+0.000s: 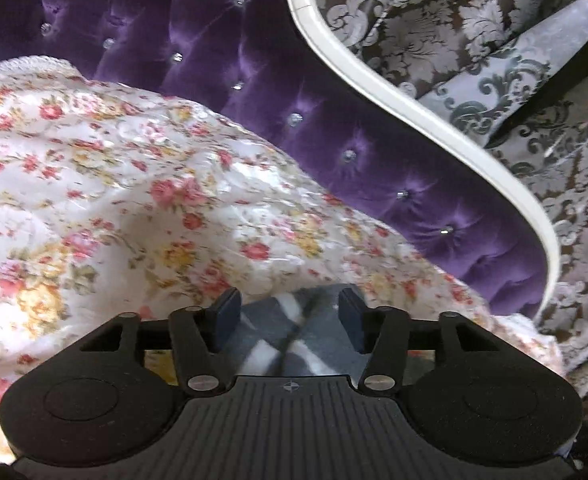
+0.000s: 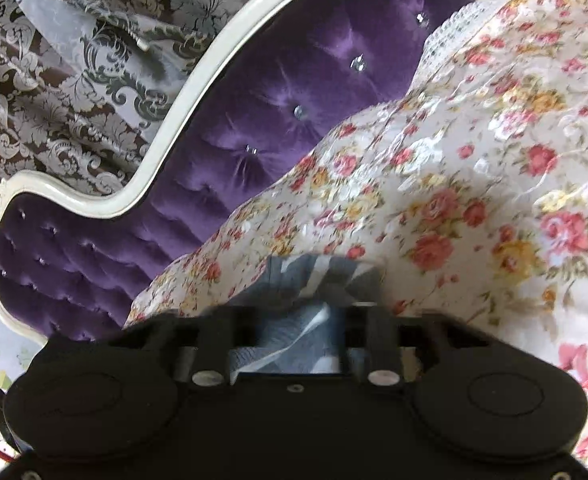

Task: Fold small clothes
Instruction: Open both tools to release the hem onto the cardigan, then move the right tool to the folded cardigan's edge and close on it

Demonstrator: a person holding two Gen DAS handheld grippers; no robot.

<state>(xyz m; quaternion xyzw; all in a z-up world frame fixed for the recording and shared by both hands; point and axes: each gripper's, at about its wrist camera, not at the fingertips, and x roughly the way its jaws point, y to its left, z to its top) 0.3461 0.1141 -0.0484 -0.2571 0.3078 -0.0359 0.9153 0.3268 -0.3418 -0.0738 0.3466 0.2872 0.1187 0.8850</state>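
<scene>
Grey-and-white garment lies on the floral quilt at 6 o'clock in both views, framed by the spread fingers of the left gripper, while blur hides the right gripper state, so pinch corners evenly before folding.

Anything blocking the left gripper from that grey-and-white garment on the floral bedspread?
Nothing visible. The grey-and-white garment lies directly between the open fingers of the left gripper, on the floral bedspread. The purple headboard sits well behind.
</scene>
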